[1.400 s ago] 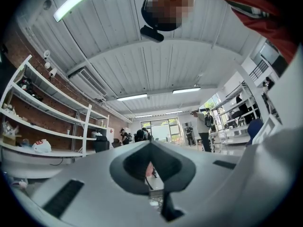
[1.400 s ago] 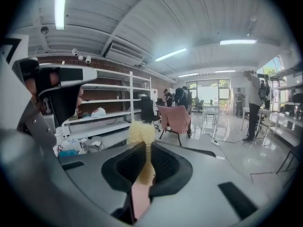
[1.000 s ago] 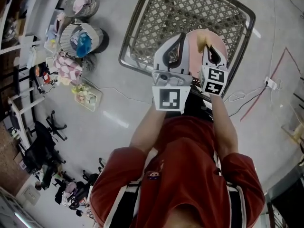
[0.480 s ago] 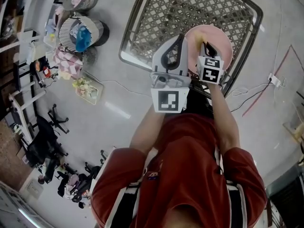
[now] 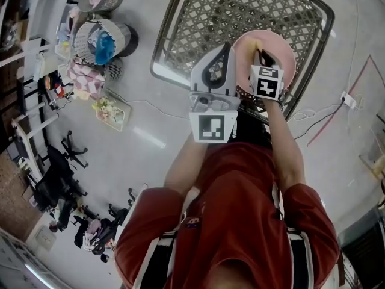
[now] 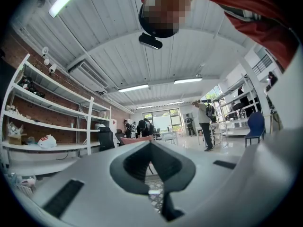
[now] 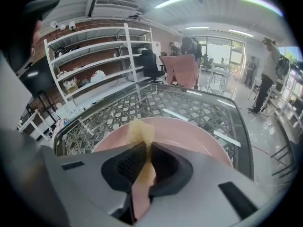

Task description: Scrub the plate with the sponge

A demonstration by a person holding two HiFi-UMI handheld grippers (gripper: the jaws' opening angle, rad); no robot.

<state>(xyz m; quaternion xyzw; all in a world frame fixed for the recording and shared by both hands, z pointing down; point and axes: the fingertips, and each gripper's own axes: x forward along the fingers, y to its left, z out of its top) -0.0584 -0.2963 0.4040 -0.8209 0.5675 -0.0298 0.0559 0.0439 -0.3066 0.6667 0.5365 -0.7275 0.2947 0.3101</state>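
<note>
A pink plate (image 5: pixel 278 44) lies near the front right corner of a glass-topped lattice table (image 5: pixel 204 17). My right gripper (image 5: pixel 260 56) reaches over the plate's near side, shut on a yellow sponge (image 7: pixel 141 132) that sticks out past the jaws above the plate (image 7: pixel 189 136). Whether the sponge touches the plate is unclear. My left gripper (image 5: pixel 227 46) sits beside the plate's left edge. In the left gripper view its jaws (image 6: pixel 150 148) stand together with nothing visible between them, and the plate does not show there.
The table's metal rim (image 5: pixel 165 71) runs just under both grippers. Baskets (image 5: pixel 99 41) and loose items lie on the floor to the left, and cables (image 5: pixel 313 122) trail at the right. Shelving (image 7: pixel 94 56), a pink-draped chair (image 7: pixel 182 70) and standing people (image 7: pixel 265 74) are beyond the table.
Both grippers have crept a little farther over the table, and the right one with the sponge has shifted slightly across the plate. Both grips look unchanged.
</note>
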